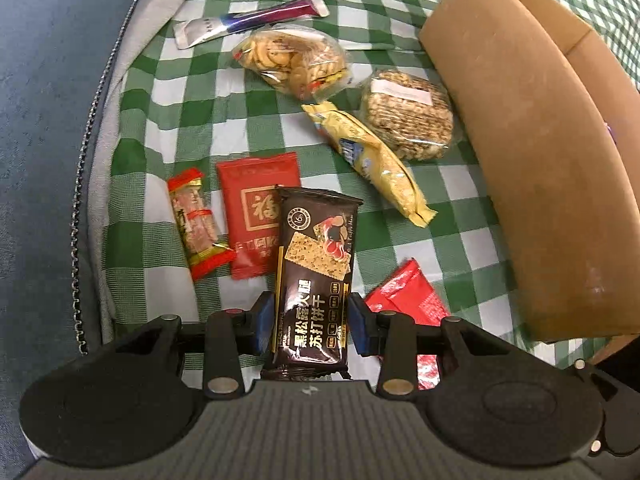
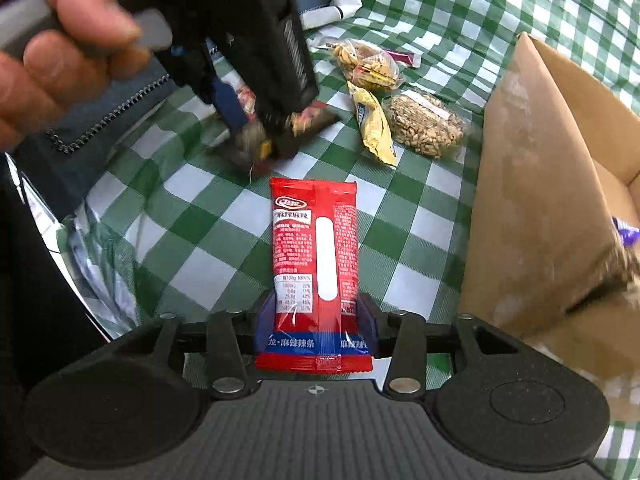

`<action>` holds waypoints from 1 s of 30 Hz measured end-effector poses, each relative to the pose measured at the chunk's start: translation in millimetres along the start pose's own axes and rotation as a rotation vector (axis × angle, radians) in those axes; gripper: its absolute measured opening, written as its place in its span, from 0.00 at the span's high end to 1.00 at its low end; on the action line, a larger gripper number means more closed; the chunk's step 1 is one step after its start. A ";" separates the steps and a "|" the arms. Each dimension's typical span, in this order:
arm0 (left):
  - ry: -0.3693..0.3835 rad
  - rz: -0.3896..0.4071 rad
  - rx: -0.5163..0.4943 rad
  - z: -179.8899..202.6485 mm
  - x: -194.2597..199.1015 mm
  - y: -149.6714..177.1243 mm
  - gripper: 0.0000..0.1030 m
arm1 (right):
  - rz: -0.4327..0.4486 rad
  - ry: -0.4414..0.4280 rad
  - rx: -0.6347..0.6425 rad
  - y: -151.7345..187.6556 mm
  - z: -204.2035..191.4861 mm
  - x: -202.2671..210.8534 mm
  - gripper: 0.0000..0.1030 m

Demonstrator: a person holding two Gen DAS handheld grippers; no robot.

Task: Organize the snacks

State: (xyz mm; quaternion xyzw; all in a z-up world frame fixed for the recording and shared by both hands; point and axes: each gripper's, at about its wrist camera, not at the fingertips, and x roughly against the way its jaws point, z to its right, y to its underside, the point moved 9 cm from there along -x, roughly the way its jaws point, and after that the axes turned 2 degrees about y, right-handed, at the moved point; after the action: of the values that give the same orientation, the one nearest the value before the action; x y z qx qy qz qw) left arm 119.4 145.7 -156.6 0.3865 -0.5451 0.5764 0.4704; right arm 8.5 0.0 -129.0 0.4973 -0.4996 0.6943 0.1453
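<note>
Green-and-white checked cloth (image 1: 192, 92) over a blue cushion (image 1: 44, 80), cardboard box (image 1: 532, 168) at the right edge. Left gripper (image 1: 312, 320) clamps one dark cracker pack (image 1: 316, 264); right gripper (image 2: 316, 320) pinches one red spicy-strip pack (image 2: 316, 256). On the cloth in the left view: six loose packets, two of them red. Only the right view shows a hand (image 2: 60, 40), upper left.

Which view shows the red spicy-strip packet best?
Right wrist: the red spicy-strip packet lies full-length, sharp, held between the right hand-held gripper pads. Left wrist shows only its crumpled red end, largely hidden behind the left hand-held gripper.
</note>
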 end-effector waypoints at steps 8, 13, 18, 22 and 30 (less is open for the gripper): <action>0.003 -0.014 0.000 -2.0 -2.7 -1.8 0.49 | 0.051 -0.037 -0.045 -5.9 4.1 -6.9 0.45; -0.001 -0.008 -0.004 1.1 -5.4 -6.4 0.45 | 0.040 -0.038 -0.073 -9.1 8.3 -21.1 0.42; -0.018 -0.013 -0.033 5.3 -9.9 -7.4 0.44 | 0.050 -0.039 -0.081 -12.2 8.8 -24.3 0.40; -0.026 -0.018 -0.039 5.8 -11.9 -7.1 0.44 | 0.055 -0.041 -0.077 -12.5 8.2 -24.2 0.47; -0.032 -0.021 -0.045 6.0 -13.8 -7.0 0.44 | 0.071 -0.031 -0.062 -11.9 8.3 -17.2 0.55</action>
State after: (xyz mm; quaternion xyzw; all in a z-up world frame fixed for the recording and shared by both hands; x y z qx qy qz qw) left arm 129.4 137.8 -167.3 0.3907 -0.5613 0.5529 0.4760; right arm 29.3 3.6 -136.8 0.4853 -0.5402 0.6754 0.1282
